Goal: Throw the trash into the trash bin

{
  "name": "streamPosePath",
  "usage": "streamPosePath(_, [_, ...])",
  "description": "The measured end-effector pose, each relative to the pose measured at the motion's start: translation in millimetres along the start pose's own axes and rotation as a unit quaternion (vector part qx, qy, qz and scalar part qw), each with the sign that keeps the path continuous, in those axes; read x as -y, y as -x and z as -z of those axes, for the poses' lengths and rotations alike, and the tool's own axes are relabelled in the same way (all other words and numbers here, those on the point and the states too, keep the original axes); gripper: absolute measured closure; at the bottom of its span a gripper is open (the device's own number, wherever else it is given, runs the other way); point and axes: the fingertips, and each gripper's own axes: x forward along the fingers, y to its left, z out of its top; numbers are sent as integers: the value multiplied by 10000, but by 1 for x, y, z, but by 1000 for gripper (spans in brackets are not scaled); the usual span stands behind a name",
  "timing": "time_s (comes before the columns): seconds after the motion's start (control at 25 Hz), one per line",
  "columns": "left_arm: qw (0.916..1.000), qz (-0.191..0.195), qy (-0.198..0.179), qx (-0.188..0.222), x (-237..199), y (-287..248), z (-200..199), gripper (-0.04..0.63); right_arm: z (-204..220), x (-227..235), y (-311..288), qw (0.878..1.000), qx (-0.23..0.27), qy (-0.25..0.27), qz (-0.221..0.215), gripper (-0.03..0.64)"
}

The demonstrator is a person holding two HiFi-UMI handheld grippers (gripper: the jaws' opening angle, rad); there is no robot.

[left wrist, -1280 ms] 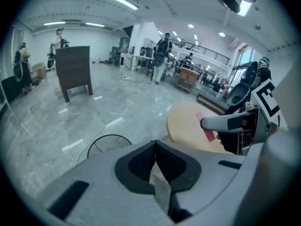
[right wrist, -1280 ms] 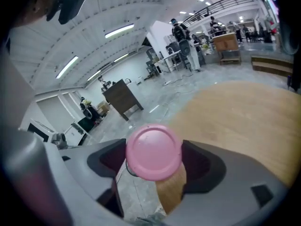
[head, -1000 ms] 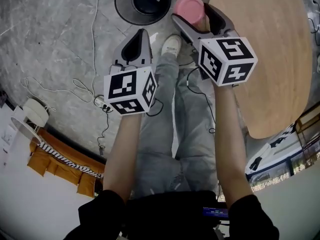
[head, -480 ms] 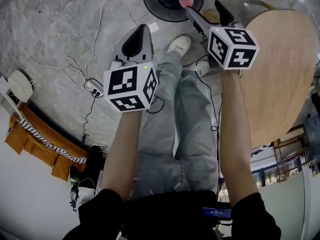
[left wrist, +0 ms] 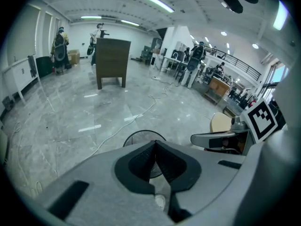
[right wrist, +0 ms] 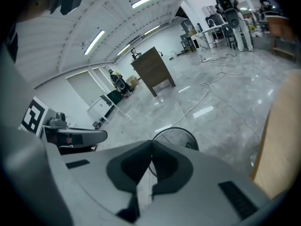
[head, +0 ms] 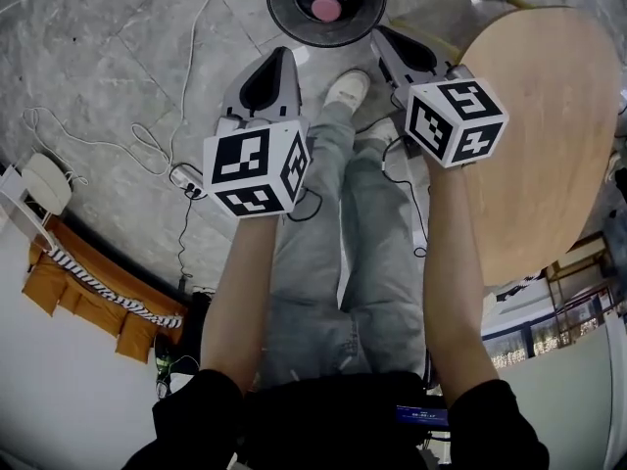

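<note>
The pink cup [head: 325, 8] now lies in the trash bin [head: 278, 18], so the task looks done, and the right gripper [head: 378, 35] has just closed its fingers empty, like the left gripper [head: 284, 53].

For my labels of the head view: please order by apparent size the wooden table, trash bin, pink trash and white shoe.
1. wooden table
2. trash bin
3. white shoe
4. pink trash
Bin and trash seem farthest from the camera, so they look smaller.
</note>
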Motion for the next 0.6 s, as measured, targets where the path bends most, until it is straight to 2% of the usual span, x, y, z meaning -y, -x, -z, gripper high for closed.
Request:
streamPosePath(0.16, [9992,268,-294,-12,34,-5,-11,589,-4,10,37,9984,386,-319,249,606])
streamPosePath(0.32, [9942,771,-753,-18,88,-7,-26,589,-5,31,91,9903,893,-771,728,607])
streamPosePath(0.6, [9766,1562,-1480,74,189,3,-52,589,-17,75,203,9539,1955,-1447,1758,606])
